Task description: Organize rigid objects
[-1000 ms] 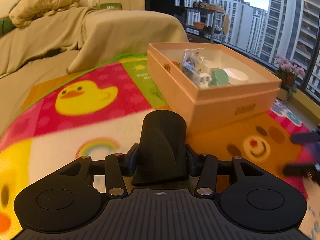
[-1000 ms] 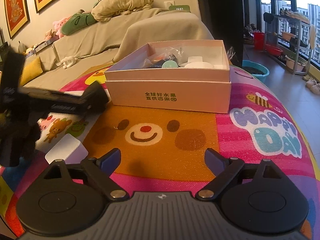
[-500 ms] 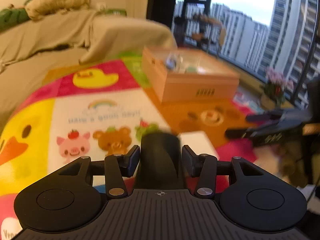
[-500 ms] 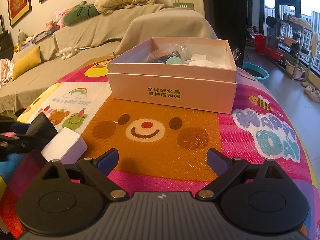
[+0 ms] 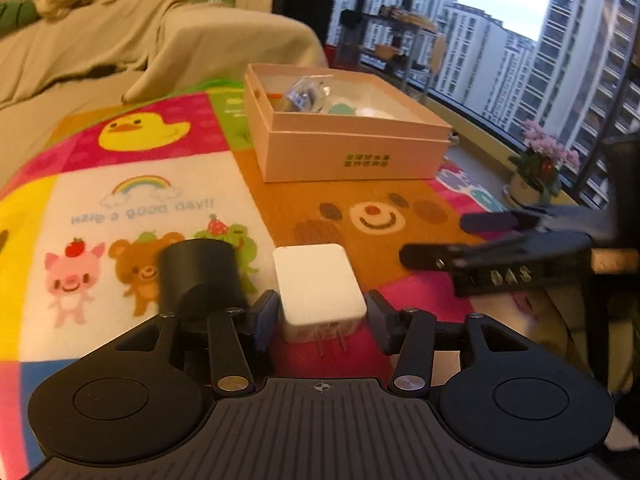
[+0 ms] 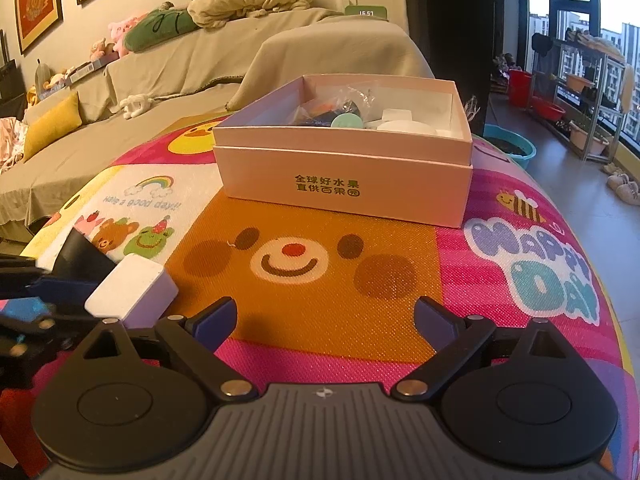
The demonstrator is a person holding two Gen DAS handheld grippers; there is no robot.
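Bare mat [image 6: 320, 292] lies between the pink box [image 6: 344, 184] and both grippers; left gripper [image 5: 320, 316] straddles the white charger [image 5: 318, 284], fingers apart; right gripper [image 6: 324, 320] hovers level, spread wide.

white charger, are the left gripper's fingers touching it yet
Apart. In the left wrist view the white charger sits between the left gripper fingers, with a visible gap on each side.

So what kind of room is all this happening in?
Most likely a living room in a high-rise flat: a cloth-covered sofa with plush toys, a cartoon play mat, and apartment towers outside the big window.
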